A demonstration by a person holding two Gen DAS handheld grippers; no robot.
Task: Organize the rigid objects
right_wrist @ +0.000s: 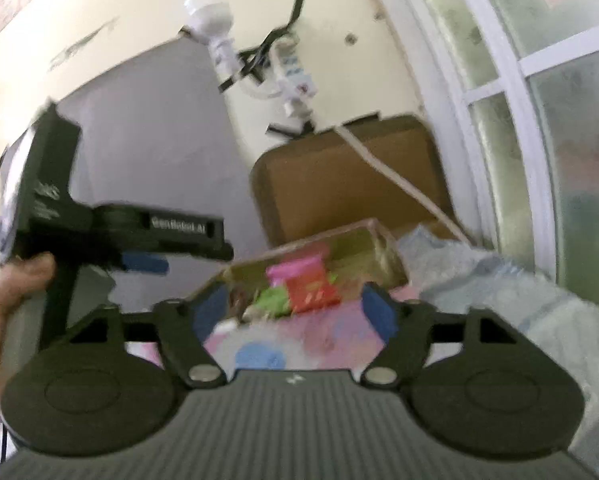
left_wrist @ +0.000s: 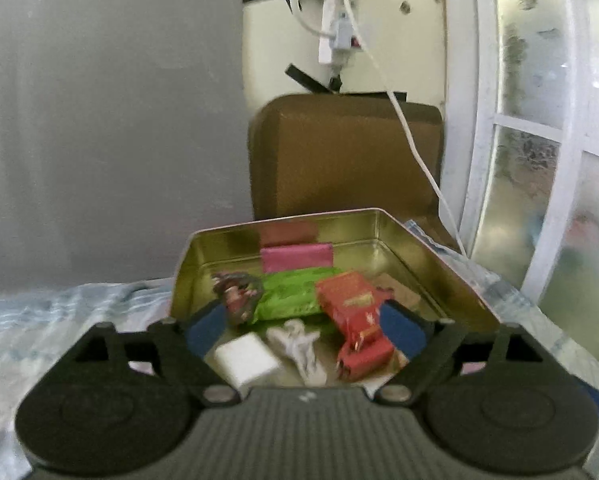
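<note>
An open gold tin box sits on a patterned cloth and holds a pink packet, a green packet, red packets, a white block, a crumpled white wrapper and a dark figured packet. My left gripper is open just above the tin's near side, empty. My right gripper is open and empty, short of the tin. The left gripper shows in the right wrist view, held by a hand.
A brown cushion stands behind the tin against the wall. A white cable hangs across it from a power strip. A white-framed frosted window is at the right. A grey panel is at the left.
</note>
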